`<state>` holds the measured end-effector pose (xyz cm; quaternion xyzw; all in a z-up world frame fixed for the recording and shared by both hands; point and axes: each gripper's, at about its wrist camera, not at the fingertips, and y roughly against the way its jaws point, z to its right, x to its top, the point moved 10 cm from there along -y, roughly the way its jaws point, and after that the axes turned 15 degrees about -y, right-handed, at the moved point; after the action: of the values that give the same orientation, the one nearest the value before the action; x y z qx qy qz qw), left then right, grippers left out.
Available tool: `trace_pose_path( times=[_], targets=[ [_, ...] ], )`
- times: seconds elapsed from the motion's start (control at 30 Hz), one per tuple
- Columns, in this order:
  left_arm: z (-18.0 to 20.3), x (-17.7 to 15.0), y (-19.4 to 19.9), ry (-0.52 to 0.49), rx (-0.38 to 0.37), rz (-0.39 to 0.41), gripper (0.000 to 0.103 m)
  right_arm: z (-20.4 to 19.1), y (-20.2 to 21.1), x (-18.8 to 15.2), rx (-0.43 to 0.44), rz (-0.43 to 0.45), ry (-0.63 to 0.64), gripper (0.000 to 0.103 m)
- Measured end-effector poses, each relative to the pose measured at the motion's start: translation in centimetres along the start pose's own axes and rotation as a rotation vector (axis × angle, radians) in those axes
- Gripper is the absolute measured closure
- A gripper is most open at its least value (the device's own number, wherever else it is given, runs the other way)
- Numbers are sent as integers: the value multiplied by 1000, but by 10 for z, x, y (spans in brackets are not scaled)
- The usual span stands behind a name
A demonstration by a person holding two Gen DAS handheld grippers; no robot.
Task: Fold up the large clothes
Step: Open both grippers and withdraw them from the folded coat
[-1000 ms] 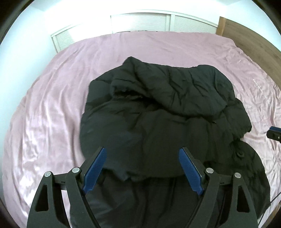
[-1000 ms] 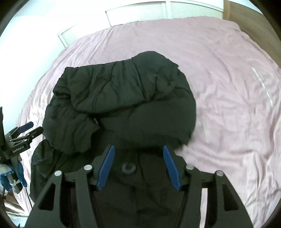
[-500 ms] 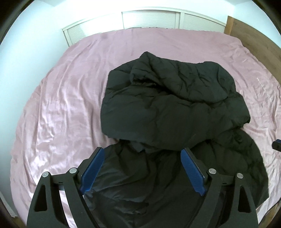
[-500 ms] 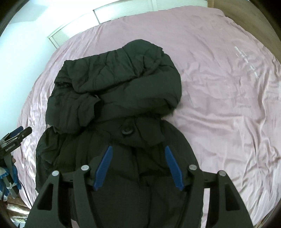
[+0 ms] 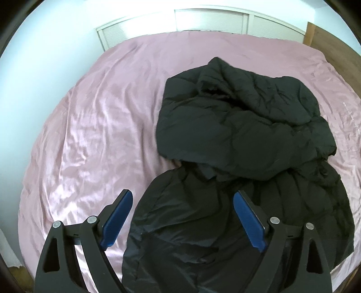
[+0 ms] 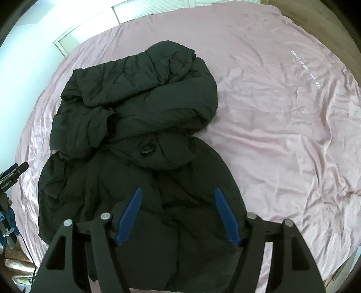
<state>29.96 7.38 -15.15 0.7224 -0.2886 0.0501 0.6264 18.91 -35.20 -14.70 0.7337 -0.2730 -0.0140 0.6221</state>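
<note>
**Both grippers empty above the near half of the jacket**

Nearest the lens in the left wrist view, the left gripper [image 5: 181, 216] fills the bottom of the frame, its blue pads spread wide and opening further. Nothing is pinched between them: the left pad hangs over bare sheet, the right pad over dark fabric, so the jacket's left edge runs up between the two. In the right wrist view the right gripper [image 6: 177, 215] sits at bottom centre, its jaws at a moderate spread and also opening, with only loose fabric seen below and between the pads and no grip on it.

The black puffer jacket [image 5: 237, 162] lies on the pink bed sheet [image 5: 94, 139], right of centre in the left view and left of centre in the right view. Its long axis runs from the bottom of each frame toward the top, straight ahead of both sets of fingers. The near half lies flatter and spreads toward the cameras; the far half is bunched into a thick roll lying across the middle of the frame, with a round dark fitting [image 6: 146, 149] just below it in the right view.

I judge the coming move to turn on the near hem: it lies directly under both grippers, the left one at the jacket's left edge, the right one over its right portion.

Farthest off, a window [image 5: 209, 20] spans the top.
</note>
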Motion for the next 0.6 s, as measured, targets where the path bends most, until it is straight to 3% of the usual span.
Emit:
trace_pose_path(
  times=[0.33, 0.43, 0.6],
  targets=[
    [-18, -19, -4, 16, 28, -28, 11, 36, 0, -5, -52, -15, -56, 28],
    [-21, -23, -5, 22, 28, -31, 10, 46, 0, -8, -62, -22, -73, 23],
    [-25, -30, -8, 44, 15, -37, 8, 66, -1, -12, -93, -24, -95, 6]
  ],
)
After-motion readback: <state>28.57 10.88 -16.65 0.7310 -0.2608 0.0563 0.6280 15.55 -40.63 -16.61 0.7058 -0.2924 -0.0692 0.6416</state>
